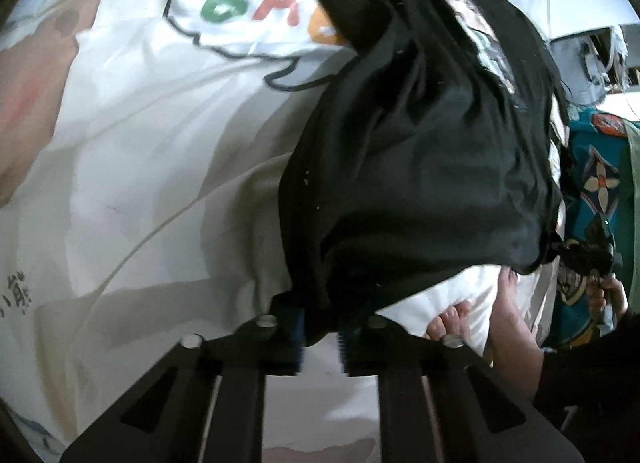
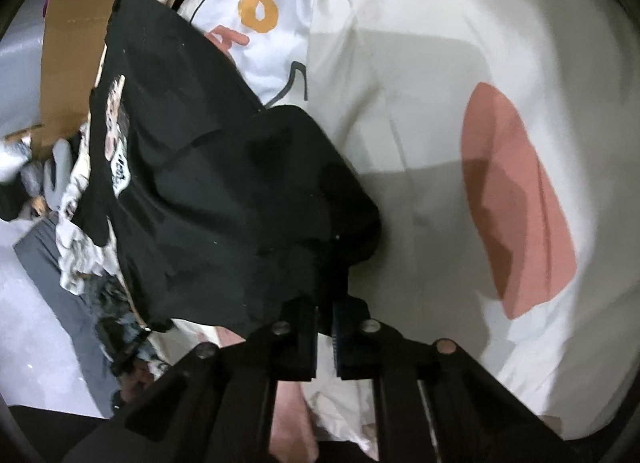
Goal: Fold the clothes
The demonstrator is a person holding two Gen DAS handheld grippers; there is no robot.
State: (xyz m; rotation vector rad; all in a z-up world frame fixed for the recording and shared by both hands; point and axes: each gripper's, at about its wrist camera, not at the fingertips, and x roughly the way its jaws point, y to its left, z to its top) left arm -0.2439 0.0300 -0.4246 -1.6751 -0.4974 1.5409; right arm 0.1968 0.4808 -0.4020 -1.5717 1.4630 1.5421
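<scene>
A black T-shirt (image 1: pixel 420 167) with a small printed picture hangs bunched over a cream bedsheet (image 1: pixel 140 163). The sheet carries a speech bubble with coloured letters. My left gripper (image 1: pixel 322 333) is shut on the shirt's lower edge, with black cloth pinched between its blue pads. In the right wrist view the same black T-shirt (image 2: pixel 208 191) drapes to the left. My right gripper (image 2: pixel 325 329) is shut on a fold of it above the bedsheet (image 2: pixel 420 123). The shirt's far end is hidden behind its own folds.
A person's bare feet (image 1: pixel 452 319) stand on the sheet near the left gripper. A teal patterned cloth (image 1: pixel 600 183) lies at the right. Cardboard (image 2: pixel 72 43) and a pile of other clothes (image 2: pixel 68 191) sit at the left, beside grey floor (image 2: pixel 36 323).
</scene>
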